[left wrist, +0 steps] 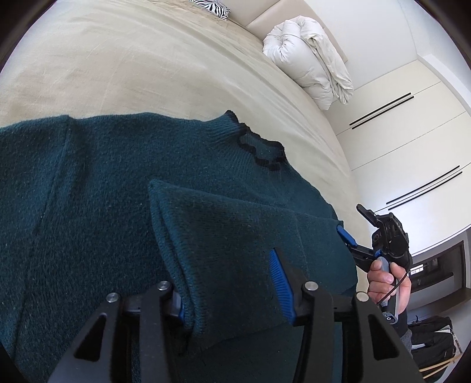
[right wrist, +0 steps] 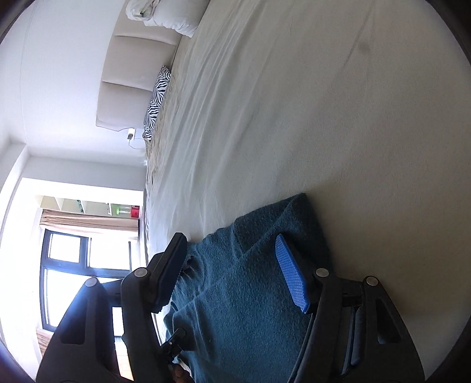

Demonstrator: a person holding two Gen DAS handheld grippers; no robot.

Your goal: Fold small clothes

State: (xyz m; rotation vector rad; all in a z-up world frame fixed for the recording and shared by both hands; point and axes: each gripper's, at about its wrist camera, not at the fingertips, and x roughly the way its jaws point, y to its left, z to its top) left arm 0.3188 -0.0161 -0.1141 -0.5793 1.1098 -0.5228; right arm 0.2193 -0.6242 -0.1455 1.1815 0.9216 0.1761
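A dark teal knitted sweater (left wrist: pixel 88 206) with a black wavy collar (left wrist: pixel 259 150) lies spread on the beige bed sheet (left wrist: pixel 132 73). One part is folded over onto the body (left wrist: pixel 223 224). My left gripper (left wrist: pixel 226 280) stands open around this folded part, its blue pads (left wrist: pixel 281 282) wide apart and the fabric loose between them. My right gripper (left wrist: pixel 350 240), held by a hand (left wrist: pixel 382 280), is at the sweater's right edge. In the right wrist view, the right gripper (right wrist: pixel 229 240) is open, with teal fabric (right wrist: pixel 241 280) lying between its fingers.
A bundled white duvet (left wrist: pixel 309 64) and a zebra-striped pillow (left wrist: pixel 212 7) lie at the head of the bed by the padded headboard (right wrist: pixel 129 88). White wardrobe doors (left wrist: pixel 412 147) stand to the right. A window (right wrist: pixel 88 265) is beyond the bed's edge.
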